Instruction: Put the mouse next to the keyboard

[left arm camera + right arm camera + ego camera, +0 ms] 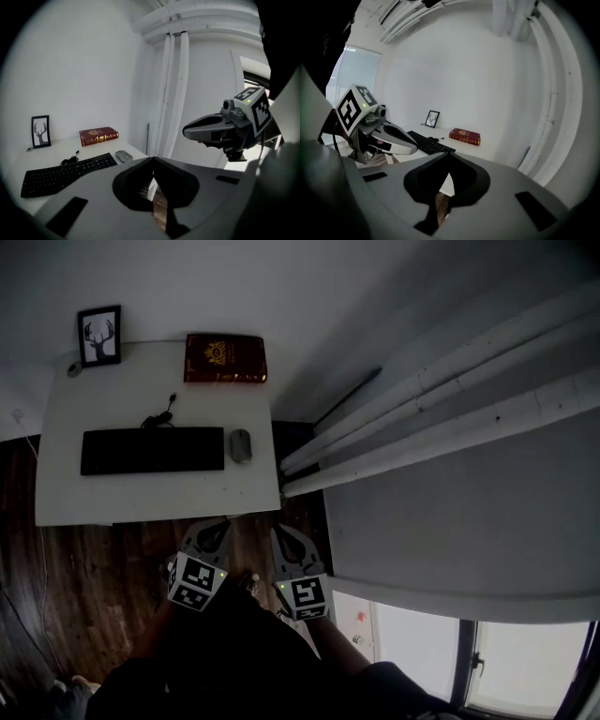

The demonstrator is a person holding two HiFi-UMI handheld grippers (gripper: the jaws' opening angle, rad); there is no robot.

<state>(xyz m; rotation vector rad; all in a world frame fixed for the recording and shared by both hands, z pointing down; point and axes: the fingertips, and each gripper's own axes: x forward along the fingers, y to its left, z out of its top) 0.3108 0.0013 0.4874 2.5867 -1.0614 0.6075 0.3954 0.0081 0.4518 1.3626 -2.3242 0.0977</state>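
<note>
Left gripper point(212, 531): jaws pressed together, empty, held over the floor short of the desk point(141, 498).
Right gripper point(289, 542): alongside, likewise closed on nothing.
Mouse point(241, 445): on desk, just right of keyboard point(153, 450); placement judged complete, hence both grippers clear.

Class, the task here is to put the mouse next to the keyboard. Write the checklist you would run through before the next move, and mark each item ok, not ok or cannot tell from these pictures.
1. The mouse lies on the desk, beside the right end of the keyboard in the head view: ok.
2. A small gap separates the two, with no overlap: ok.
3. The left tongs are shut with nothing between them: ok.
4. The right tongs are shut with nothing between them: ok.
5. Both tongs are off the desk, over the floor in front of it: ok.
6. Whether the mouse's front end points away from the person: cannot tell.
</note>
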